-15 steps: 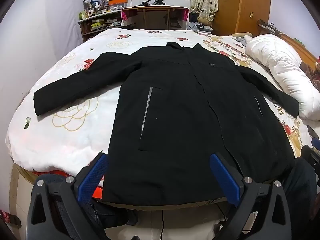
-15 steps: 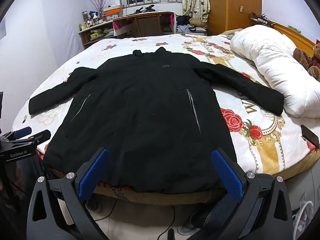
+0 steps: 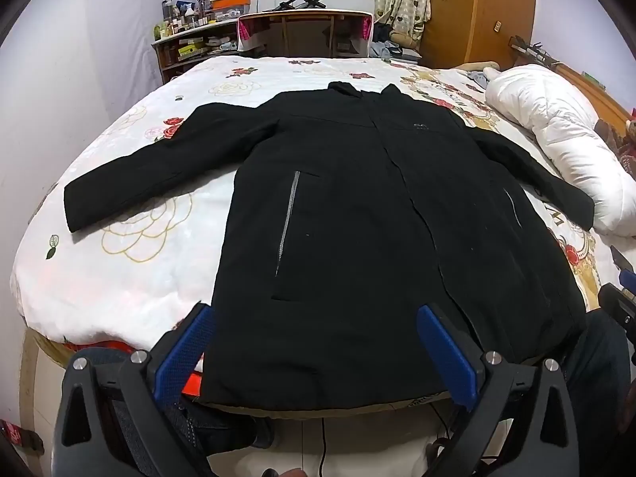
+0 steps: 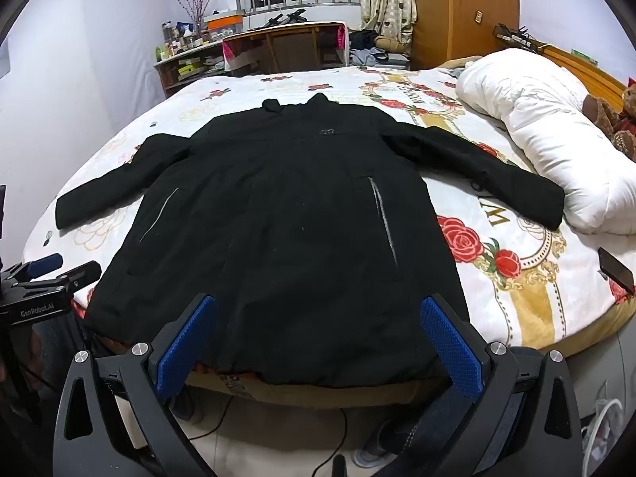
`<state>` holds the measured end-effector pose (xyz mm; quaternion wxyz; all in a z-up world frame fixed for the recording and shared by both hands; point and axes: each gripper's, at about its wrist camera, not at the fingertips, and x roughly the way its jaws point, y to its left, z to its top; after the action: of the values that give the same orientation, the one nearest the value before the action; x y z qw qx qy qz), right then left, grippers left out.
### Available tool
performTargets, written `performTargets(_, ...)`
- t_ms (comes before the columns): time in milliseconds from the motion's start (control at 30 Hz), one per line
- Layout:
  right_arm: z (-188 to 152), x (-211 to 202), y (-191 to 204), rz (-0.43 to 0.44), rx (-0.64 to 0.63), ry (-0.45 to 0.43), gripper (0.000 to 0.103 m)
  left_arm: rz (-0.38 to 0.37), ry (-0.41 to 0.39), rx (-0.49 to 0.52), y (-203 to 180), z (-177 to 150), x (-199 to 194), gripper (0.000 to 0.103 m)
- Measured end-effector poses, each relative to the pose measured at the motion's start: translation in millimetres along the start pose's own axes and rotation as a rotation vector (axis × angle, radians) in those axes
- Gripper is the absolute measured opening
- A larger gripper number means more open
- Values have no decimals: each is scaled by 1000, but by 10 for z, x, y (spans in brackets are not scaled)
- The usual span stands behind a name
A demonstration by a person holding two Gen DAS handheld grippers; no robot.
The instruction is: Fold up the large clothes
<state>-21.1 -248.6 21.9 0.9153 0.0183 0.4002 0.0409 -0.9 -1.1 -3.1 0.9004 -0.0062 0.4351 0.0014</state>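
One black coat (image 3: 357,218) lay face up and flat on the bed (image 3: 119,278), collar at twelve o'clock and hem at six o'clock, hanging a little over the near edge of the mattress. Its two sleeves were spread out, one toward nine o'clock and one toward three o'clock, the latter's cuff touching the single rolled white duvet (image 3: 556,131). I counted two grey pocket zips on the front and one small logo on the chest. My left gripper (image 3: 314,349) was wide open with nothing in it, its two blue pads (image 3: 185,353) held above the hem without touching the cloth. My right gripper (image 4: 318,342) was spread just as wide and equally empty, its two blue pads (image 4: 451,348) level with the hem. From the right wrist view the left gripper showed at nine o'clock beside the bed. One dark phone (image 4: 616,270) lay on the floral cover at three o'clock, well apart from the coat. One wooden desk (image 4: 286,43) stood beyond the bed at twelve o'clock.
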Motion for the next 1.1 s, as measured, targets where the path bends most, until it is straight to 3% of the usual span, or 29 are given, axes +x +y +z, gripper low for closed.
performTargets(1100, 10, -17, -30, -1, 1, -5, 103, -9, -5, -4, 32, 31, -17, 103)
